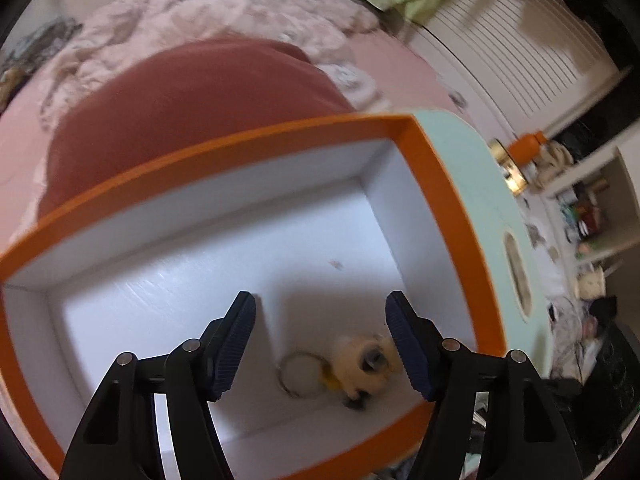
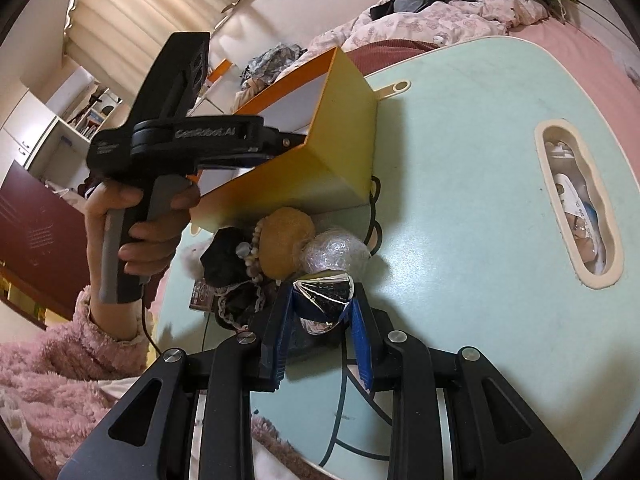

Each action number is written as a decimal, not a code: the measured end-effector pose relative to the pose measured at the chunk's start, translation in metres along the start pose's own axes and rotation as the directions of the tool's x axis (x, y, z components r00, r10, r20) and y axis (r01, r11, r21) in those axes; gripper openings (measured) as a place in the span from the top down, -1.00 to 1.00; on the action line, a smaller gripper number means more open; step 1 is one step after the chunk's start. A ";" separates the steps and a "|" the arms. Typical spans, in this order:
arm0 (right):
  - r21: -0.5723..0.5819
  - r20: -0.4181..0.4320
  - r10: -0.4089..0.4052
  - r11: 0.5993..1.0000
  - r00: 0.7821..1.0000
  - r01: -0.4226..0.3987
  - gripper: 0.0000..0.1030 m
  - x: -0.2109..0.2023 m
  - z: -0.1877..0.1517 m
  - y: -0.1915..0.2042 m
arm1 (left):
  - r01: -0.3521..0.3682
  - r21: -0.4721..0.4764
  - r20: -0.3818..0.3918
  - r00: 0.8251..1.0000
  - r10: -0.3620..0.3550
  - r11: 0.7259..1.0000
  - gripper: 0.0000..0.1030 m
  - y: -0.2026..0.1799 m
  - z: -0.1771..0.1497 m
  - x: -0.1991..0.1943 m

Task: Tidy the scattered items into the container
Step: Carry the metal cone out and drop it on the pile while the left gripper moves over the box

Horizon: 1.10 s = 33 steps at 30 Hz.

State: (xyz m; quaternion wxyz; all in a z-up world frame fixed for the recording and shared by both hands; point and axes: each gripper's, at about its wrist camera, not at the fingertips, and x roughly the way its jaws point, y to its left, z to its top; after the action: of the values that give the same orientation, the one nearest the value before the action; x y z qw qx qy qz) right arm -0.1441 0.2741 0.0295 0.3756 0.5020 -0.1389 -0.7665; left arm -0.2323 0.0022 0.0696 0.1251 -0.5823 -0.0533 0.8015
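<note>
So the pale green counter takes up most of the right wrist view, with an oval cut-out on its right side. Sitting on it is the orange box, white on the inside, seen from directly above in the left wrist view. The left tongs hang over the open box with the jaws apart and nothing between the pads. A little cream and black plush keychain with a metal ring lies on the box floor, near the right-hand pad; it's blurry, so I can't say whether it touches the pad.

In the right wrist view a hand in a fuzzy pink sleeve holds that left gripper at the box rim. Right beside the box there's a small heap on the counter: a tan fuzzy ball, a clear crinkly wrapped thing, something black, and a string of beads.

The right tongs are clamped on a shiny silver foil packet, just next to the heap.
</note>
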 end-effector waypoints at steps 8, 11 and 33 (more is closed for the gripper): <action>0.001 -0.009 0.000 1.000 1.000 0.000 0.44 -0.002 -0.004 0.002 | 0.087 -0.082 -0.009 0.996 -0.088 0.993 -0.32 0.016 0.003 -0.014; -0.005 -0.010 -0.003 1.000 1.000 0.003 0.44 0.001 -0.002 0.001 | 0.094 -0.083 -0.015 0.995 -0.096 0.992 -0.33 0.012 0.001 -0.015; -0.006 0.005 0.008 1.000 1.000 -0.008 0.44 0.005 -0.005 0.003 | 0.067 0.044 -0.193 0.980 -0.058 0.997 -0.39 -0.009 -0.010 0.004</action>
State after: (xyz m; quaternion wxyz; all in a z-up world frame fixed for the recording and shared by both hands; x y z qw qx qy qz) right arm -0.1395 0.2694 0.0249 0.3798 0.4983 -0.1396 -0.7668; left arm -0.2233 0.0113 0.0645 0.1693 -0.6514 -0.0392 0.7386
